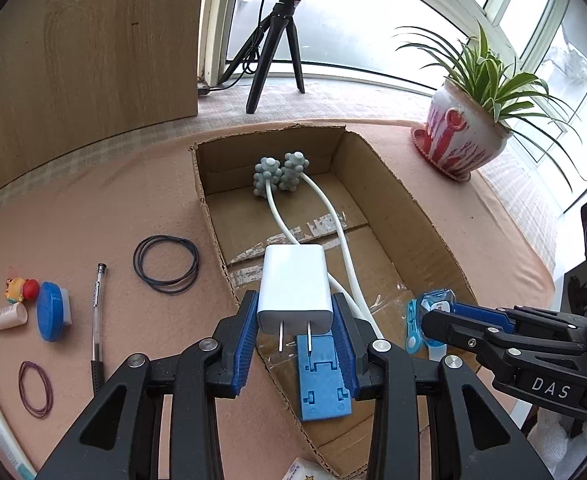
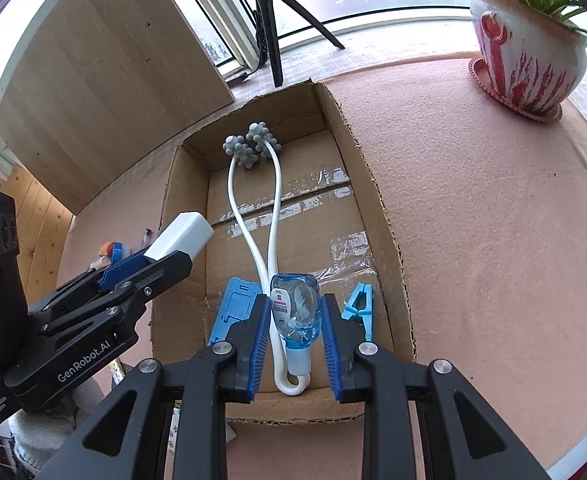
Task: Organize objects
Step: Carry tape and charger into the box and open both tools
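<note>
1. Step in hand: placement. Both grippers hang over the open cardboard box (image 1: pixel 421 216), each carrying one item; judged mid-task, since several things lie outside the box on the pink cloth (image 1: pixel 93 216).
2. Left gripper (image 1: pixel 295 344): blue ribbed pads clamped on the sides of a white charger (image 1: pixel 293 288), prongs pointing back toward the camera. It sits above the box's near-left wall.
3. Right gripper (image 2: pixel 295 332): pads pressed against a small clear-blue bottle (image 2: pixel 295 308), cap toward the camera, above the box floor.
4. Already in the box: white massager (image 2: pixel 253 224) with two knobbly grey balls at the far end, blue phone stand (image 2: pixel 229 312), light-blue clip (image 2: pixel 359 304).
5. Outside, left of the box: black hair ties (image 1: pixel 165 264), pen (image 1: pixel 98 312), blue round case (image 1: pixel 51 312), small tube (image 1: pixel 7 316), maroon band (image 1: pixel 35 388).
6. Next move, as judged: lower each item to a bare patch of floor and part the pads. Charger is smooth, hard plastic and may slide; massager's stems occupy the middle, so the sides are freer.
7. Box: corrugated, torn edges, glossy tape across the bottom seam.
</note>
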